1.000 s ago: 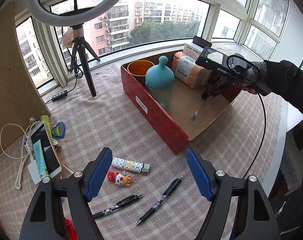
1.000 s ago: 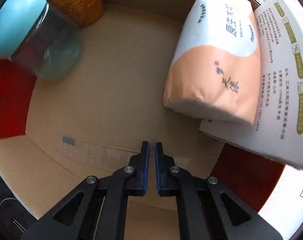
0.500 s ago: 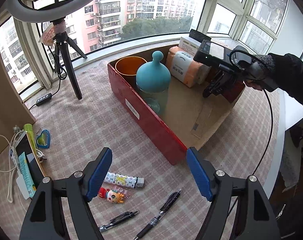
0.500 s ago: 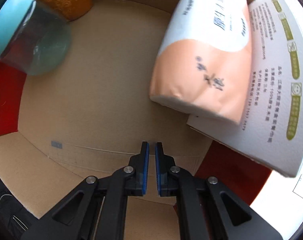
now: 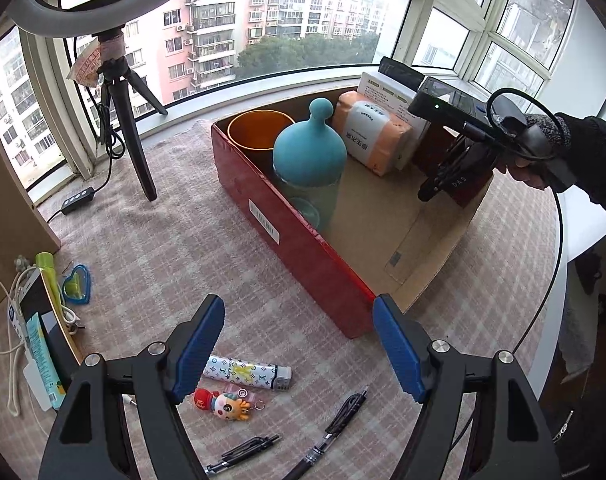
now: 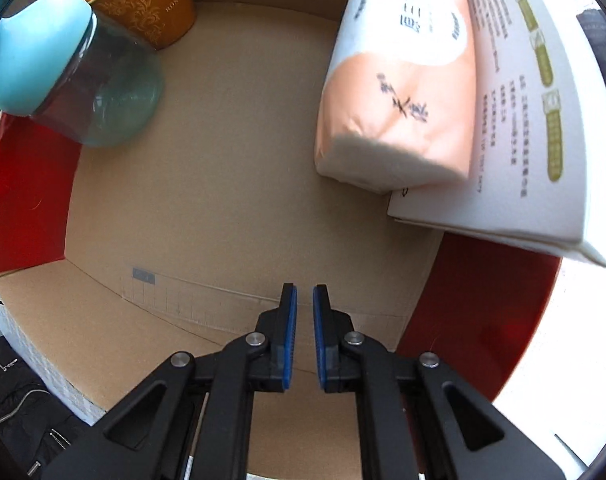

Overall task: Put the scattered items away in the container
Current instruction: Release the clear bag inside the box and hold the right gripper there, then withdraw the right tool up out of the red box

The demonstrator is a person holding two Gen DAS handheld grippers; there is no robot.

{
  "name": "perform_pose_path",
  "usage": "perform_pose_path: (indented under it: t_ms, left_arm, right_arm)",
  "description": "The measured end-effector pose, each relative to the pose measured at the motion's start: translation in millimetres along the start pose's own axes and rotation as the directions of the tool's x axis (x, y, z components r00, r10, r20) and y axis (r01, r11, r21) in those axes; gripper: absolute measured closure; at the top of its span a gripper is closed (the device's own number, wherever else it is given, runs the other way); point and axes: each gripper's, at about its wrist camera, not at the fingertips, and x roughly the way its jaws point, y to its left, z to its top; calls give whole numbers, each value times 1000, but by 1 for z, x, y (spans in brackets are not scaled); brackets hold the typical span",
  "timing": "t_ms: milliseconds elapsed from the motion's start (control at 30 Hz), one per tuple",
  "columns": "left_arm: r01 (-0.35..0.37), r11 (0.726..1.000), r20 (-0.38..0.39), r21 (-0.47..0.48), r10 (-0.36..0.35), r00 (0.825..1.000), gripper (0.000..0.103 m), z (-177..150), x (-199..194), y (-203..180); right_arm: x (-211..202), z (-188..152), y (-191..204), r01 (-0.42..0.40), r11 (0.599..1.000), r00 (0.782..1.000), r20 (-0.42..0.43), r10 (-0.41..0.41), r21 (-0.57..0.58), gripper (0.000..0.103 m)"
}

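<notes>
The red cardboard box (image 5: 303, 240) holds an orange cup (image 5: 259, 130), a jar with a teal lid (image 5: 309, 160), a tissue pack (image 5: 373, 136) and a white carton (image 5: 391, 96). My left gripper (image 5: 299, 344) is open and empty above the cloth. Below it lie a patterned lighter (image 5: 247, 374), a doll keychain (image 5: 221, 402) and two black pens (image 5: 337, 422). My right gripper (image 6: 305, 312) is shut and empty over the box floor (image 6: 239, 184), near the tissue pack (image 6: 399, 92) and jar (image 6: 75, 72); it also shows in the left wrist view (image 5: 427, 192).
A ring-light tripod (image 5: 131, 136) stands at the back left on the checked cloth (image 5: 175, 248). A phone, cables, a green tube and a heart-shaped mirror (image 5: 77, 284) lie at the left edge. Windows run along the back.
My left gripper has drawn back and risen, so the lighter, keychain and pens sit lower in view. My right gripper shifted slightly inside the box, still shut.
</notes>
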Motion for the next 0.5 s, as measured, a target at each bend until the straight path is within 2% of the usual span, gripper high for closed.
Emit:
perform_pose_path:
  t_ms: [133, 300, 433, 500]
  left_arm:
    - [3, 1000, 3, -7, -3, 1000, 28, -1, -1, 2]
    - [9, 1000, 6, -14, -9, 1000, 28, -2, -1, 3]
    - [13, 1000, 6, -11, -13, 1000, 28, -2, -1, 1]
    - [12, 1000, 7, -9, -12, 1000, 28, -3, -2, 1]
  right_arm:
    - [6, 5, -6, 22, 1000, 1000, 1, -22, -1, 94]
    - [22, 4, -11, 127, 991, 990, -62, -129, -37, 94]
    - [25, 0, -11, 86, 994, 987, -127, -94, -67, 94]
    - [21, 3, -16, 63, 997, 990, -119, -68, -46, 94]
